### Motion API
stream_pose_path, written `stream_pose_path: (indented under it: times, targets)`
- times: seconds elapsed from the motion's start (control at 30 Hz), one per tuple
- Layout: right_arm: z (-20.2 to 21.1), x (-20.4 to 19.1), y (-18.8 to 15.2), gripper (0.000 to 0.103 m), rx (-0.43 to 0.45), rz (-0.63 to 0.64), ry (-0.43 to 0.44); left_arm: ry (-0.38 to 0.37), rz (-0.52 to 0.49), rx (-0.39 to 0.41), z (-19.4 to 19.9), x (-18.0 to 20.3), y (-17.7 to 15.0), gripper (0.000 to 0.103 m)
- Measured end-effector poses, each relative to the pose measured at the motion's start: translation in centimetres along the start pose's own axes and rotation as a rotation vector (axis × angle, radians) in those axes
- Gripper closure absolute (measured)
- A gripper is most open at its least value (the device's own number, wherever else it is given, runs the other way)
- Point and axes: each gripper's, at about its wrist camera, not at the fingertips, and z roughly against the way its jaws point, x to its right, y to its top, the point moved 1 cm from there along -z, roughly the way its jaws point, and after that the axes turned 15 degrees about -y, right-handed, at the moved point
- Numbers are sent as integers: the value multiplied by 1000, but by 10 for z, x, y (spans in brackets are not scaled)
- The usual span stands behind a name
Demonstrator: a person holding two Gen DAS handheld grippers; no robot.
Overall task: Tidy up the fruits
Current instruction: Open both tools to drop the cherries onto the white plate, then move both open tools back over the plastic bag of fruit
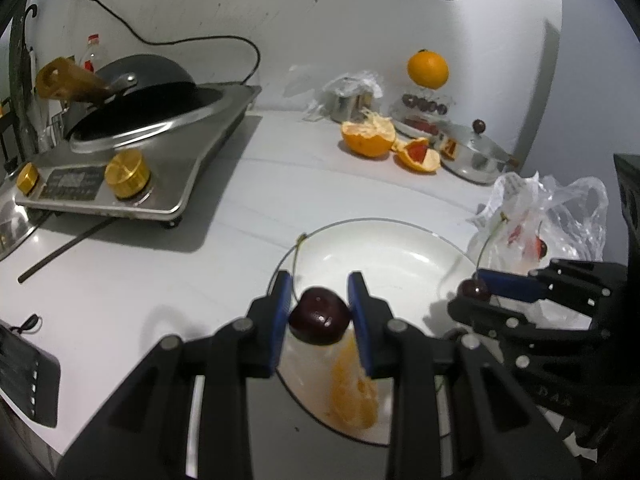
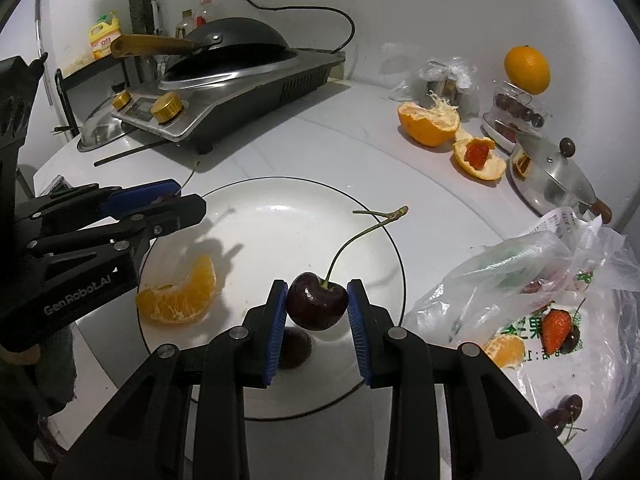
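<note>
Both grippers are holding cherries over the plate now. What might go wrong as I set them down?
1. The right gripper holds its cherry clear above the white plate; released from there, the round fruit may roll off.
2. The left gripper holds its cherry near the orange segment, so it could land on it.
3. The two grippers sit close together and may bump.

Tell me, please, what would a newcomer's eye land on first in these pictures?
Probably the two dark cherries, one pinched in the left claw and one in the right claw, both above the white plate. Next, the orange segment lying on that plate.
</note>
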Motion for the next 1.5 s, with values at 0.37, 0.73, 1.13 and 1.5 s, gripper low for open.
stream_pose_path:
  times: [0.37, 0.73, 1.13, 1.5]
  targets:
    - [-15, -13, 2, 71, -15, 26, 55, -10, 30, -20, -13, -5, 2, 72]
    - [-14, -14, -1, 70, -22, 29, 79, 13, 39, -19, -9, -6, 1, 66]
    - [6, -10, -7, 53, 1, 24, 81, 51, 42, 6, 14, 5, -4, 48]
    - [27, 0, -16, 51, 29, 6, 70, 63, 39, 31, 32, 23, -8, 48]
